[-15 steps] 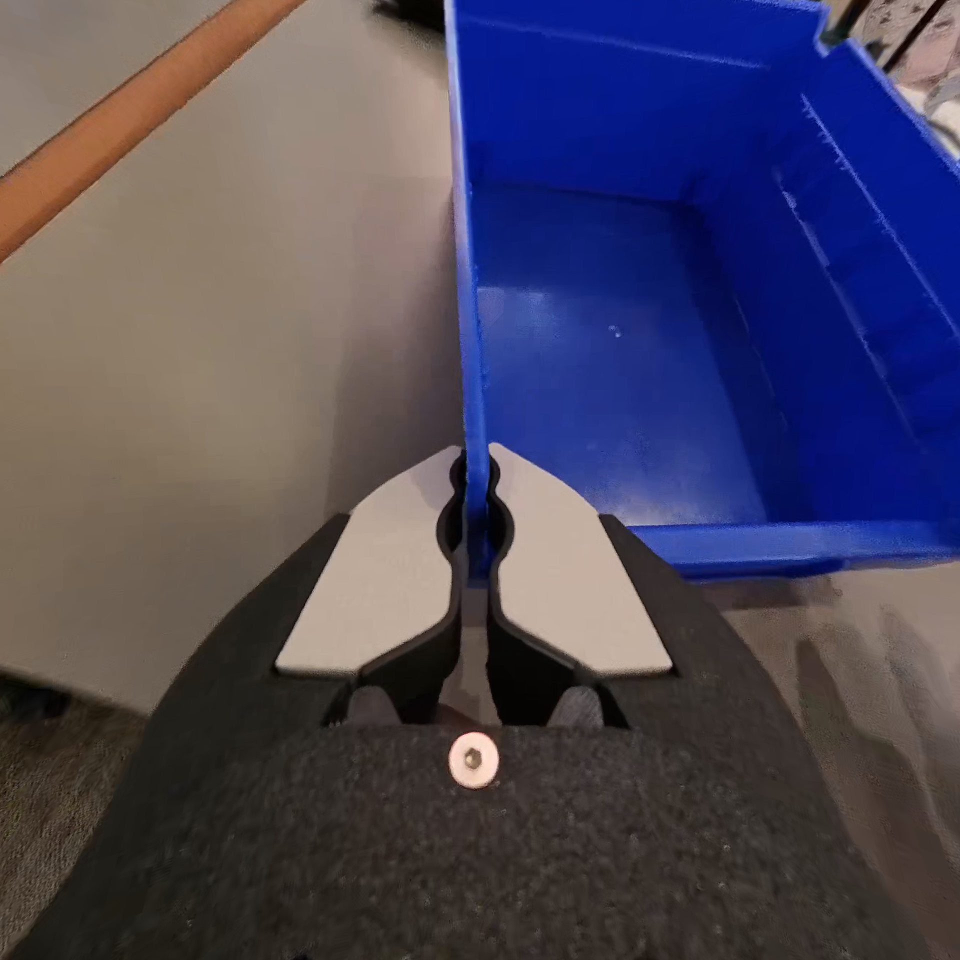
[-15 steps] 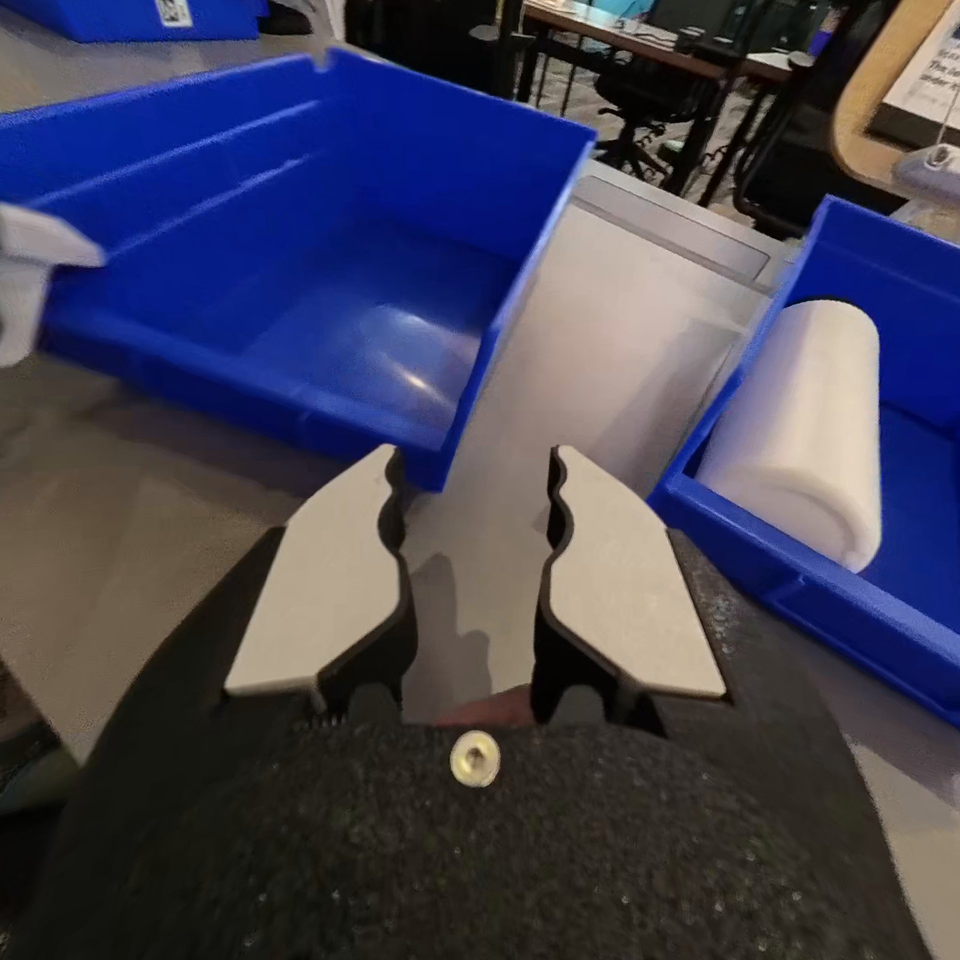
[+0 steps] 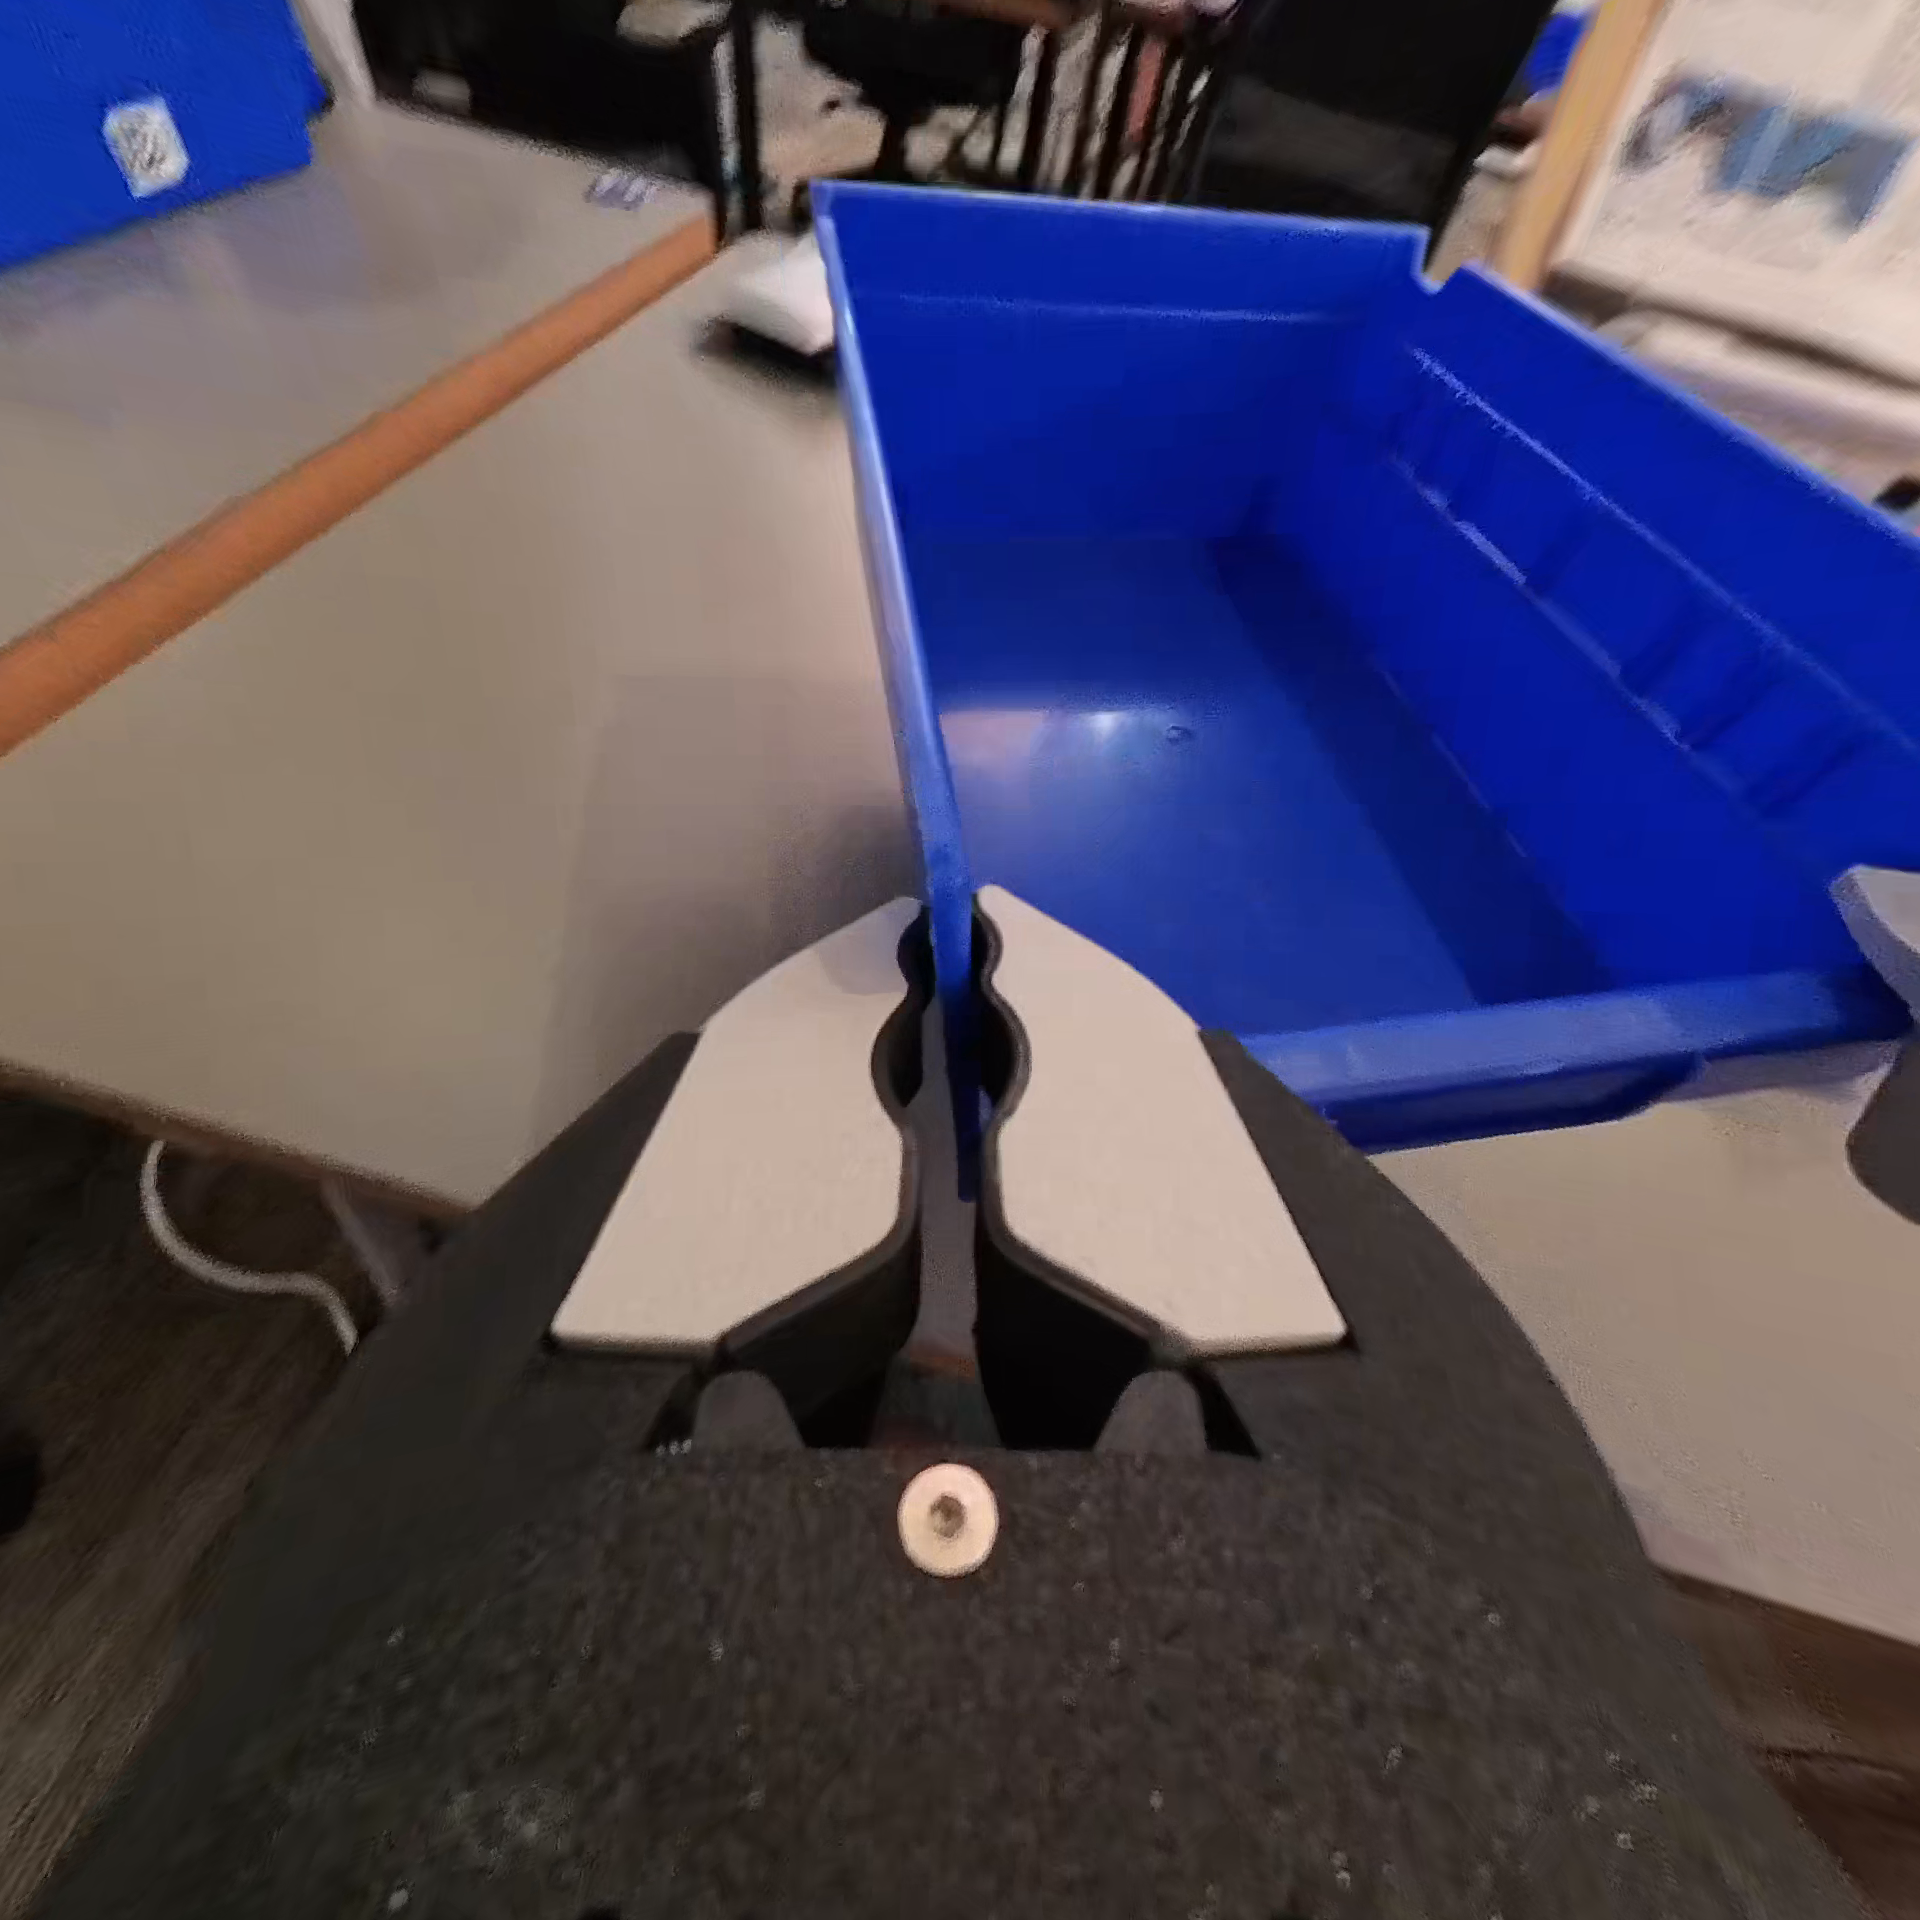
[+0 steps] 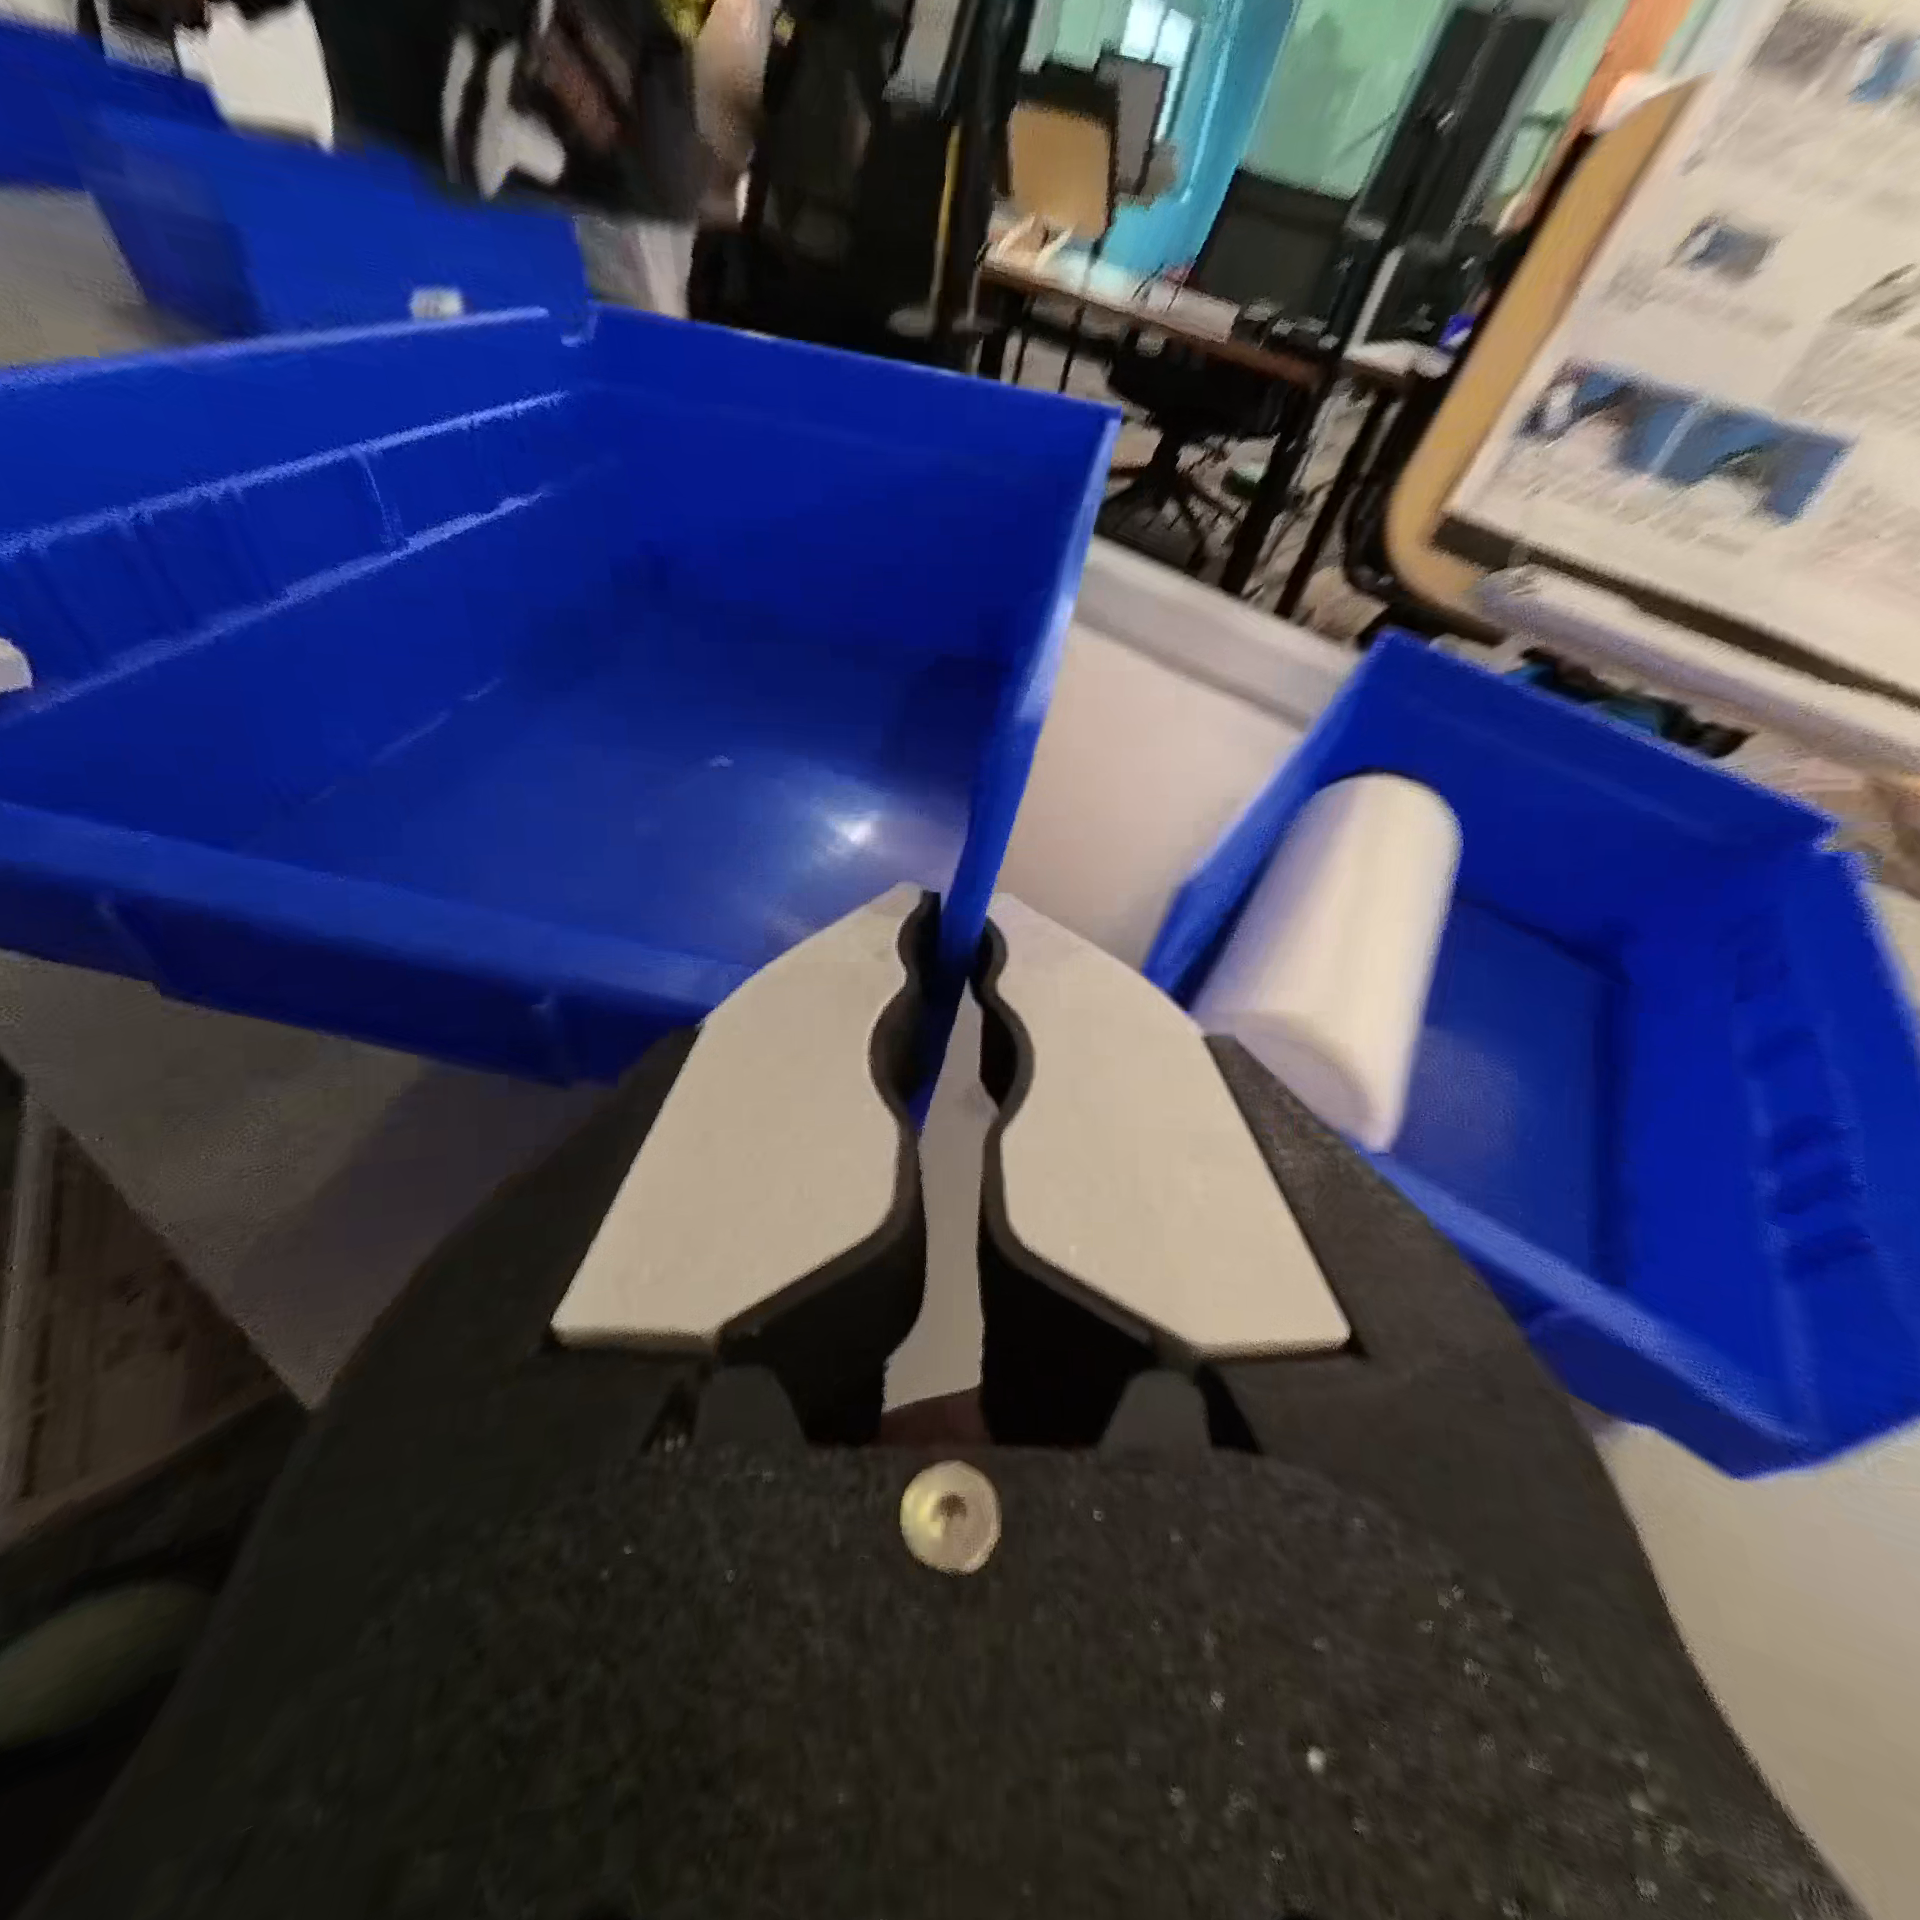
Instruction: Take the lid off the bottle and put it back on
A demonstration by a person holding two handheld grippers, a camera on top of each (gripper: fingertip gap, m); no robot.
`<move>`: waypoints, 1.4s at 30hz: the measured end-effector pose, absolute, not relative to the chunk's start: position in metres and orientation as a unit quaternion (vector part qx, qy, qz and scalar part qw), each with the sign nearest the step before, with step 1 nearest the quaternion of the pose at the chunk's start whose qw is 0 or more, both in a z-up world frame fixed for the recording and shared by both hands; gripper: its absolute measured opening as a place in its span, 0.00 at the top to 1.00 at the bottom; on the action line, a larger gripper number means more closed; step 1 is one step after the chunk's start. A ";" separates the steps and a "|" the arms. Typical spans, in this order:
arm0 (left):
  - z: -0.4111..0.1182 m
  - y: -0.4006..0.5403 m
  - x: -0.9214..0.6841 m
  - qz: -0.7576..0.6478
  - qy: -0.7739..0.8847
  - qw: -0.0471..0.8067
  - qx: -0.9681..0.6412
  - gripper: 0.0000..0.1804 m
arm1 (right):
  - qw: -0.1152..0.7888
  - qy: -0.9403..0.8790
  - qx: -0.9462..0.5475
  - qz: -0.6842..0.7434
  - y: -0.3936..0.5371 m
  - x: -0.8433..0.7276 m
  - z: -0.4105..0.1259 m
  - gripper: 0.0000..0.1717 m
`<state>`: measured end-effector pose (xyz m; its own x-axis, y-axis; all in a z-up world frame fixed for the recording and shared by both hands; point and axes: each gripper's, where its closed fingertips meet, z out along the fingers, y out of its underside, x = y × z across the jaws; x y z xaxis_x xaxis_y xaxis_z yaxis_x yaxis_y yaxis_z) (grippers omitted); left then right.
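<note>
A: Item, left gripper [image 3: 951, 935]. State?
B: Narrowed onto the left side wall of the empty blue bin [image 3: 1351, 790]; both pads [image 3: 1091, 1122] pressed against the wall, which runs straight ahead from between the fingertips. Bin interior off to the right of the fingers, bare grey table [image 3: 468, 831] to their left.

A: Item, right gripper [image 4: 951, 935]?
B: Likewise narrowed, clamped on the opposite side wall of the same bin [image 4: 520, 675]; pads [image 4: 1122, 1143] tight on the blue edge. Bin interior to the left of the fingers. Tip of this gripper also visible at the far right edge of the left wrist view [image 3: 1886, 935].

A: Other stock?
B: Second blue bin [image 4: 1766, 1143] to the right of the right fingers, holding a white roll [image 4: 1351, 935] lying on its side. More blue bins farther back, blurred.

A: Bottle and lid, location?
B: Not found in either view. Gripped bin empty; nothing bottle-shaped near either set of fingers, unless the white roll counts, which cannot be told.

A: Progress on the task?
B: Judged as none recorded. Lid neither seen off nor on. Both grippers occupied with the bin, apparently a handling step aside from the bottle. Entire task left: locating the bottle, removing the lid, refitting it.
</note>
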<state>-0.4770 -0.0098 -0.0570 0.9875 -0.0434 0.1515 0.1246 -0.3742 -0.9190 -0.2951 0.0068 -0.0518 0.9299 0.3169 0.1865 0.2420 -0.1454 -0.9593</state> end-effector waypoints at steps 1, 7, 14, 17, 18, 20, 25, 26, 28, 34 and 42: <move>-0.041 -0.006 -0.460 -0.079 -0.009 0.571 -0.817 0.98 | 0.640 -0.170 -0.749 0.030 0.006 -0.279 -0.037 0.97; 0.039 0.027 -0.316 -0.119 0.089 0.622 -0.769 0.98 | 0.709 -0.046 -0.703 -0.017 0.006 -0.141 0.051 0.99; 0.056 0.062 -0.095 -0.151 0.182 0.622 -0.746 0.98 | 0.721 0.090 -0.682 -0.084 0.007 0.075 0.079 0.98; 0.029 0.064 -0.014 -0.156 0.206 0.597 -0.760 0.98 | 0.690 0.117 -0.709 -0.088 0.007 0.158 0.048 0.98; 0.016 0.063 0.009 -0.156 0.213 0.588 -0.765 0.98 | 0.678 0.124 -0.719 -0.085 0.005 0.182 0.033 0.98; -0.012 0.058 0.046 -0.158 0.226 0.565 -0.778 0.97 | 0.654 0.134 -0.740 -0.087 -0.001 0.221 0.003 0.98; -0.076 0.044 0.099 -0.163 0.252 0.519 -0.801 0.97 | 0.622 0.125 -0.769 -0.081 -0.021 0.276 -0.062 0.99; -0.084 0.042 0.105 -0.161 0.255 0.514 -0.803 0.97 | 0.617 0.128 -0.773 -0.073 -0.023 0.282 -0.075 0.99; -0.098 0.040 0.112 -0.156 0.259 0.506 -0.807 0.97 | 0.600 0.133 -0.786 -0.063 -0.026 0.291 -0.096 0.99; -0.122 0.027 0.126 -0.191 0.274 0.479 -0.812 0.95 | 0.562 0.156 -0.811 -0.042 -0.035 0.304 -0.122 0.99; -0.102 -0.005 0.125 -0.273 0.335 0.439 -0.787 0.76 | 0.545 0.243 -0.802 0.028 -0.036 0.319 -0.129 0.87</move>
<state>0.1245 -0.0048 -0.1021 0.6265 -0.7675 0.1356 -0.2875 -0.3893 -0.8751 0.3190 -0.0358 -0.1292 0.8800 -0.3604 -0.3093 -0.4205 -0.2883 -0.8603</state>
